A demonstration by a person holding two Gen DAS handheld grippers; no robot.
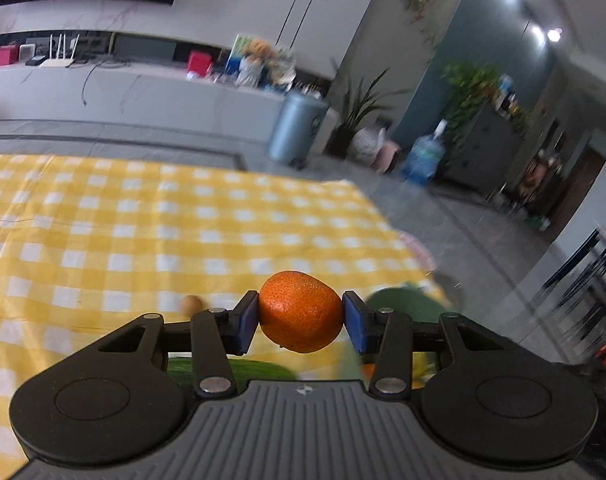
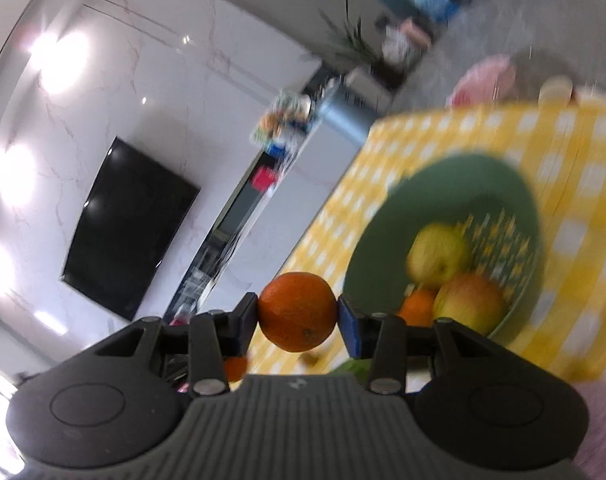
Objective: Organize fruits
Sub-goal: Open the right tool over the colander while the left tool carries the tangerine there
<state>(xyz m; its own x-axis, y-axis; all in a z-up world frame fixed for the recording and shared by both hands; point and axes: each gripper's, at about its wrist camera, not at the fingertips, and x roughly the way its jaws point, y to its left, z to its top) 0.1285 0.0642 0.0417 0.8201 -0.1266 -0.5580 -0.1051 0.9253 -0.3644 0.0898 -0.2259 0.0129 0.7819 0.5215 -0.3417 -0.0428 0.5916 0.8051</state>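
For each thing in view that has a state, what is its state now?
left gripper: shut on a tangerine, held above the tablecloth.
right gripper: shut on an orange.
green bowl: upright, holds a yellow apple, a reddish apple, a small orange.

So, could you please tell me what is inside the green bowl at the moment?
The green bowl holds a yellow-green apple, a red-yellow apple and an orange. The right claw, gripping its own orange, covers the bowl's near edge.

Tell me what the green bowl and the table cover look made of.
Bowl: probably glazed ceramic or melamine, with a smooth, even green surface; blur leaves it open. Cover: woven cloth, matte yellow-and-white check, with faint creases showing.
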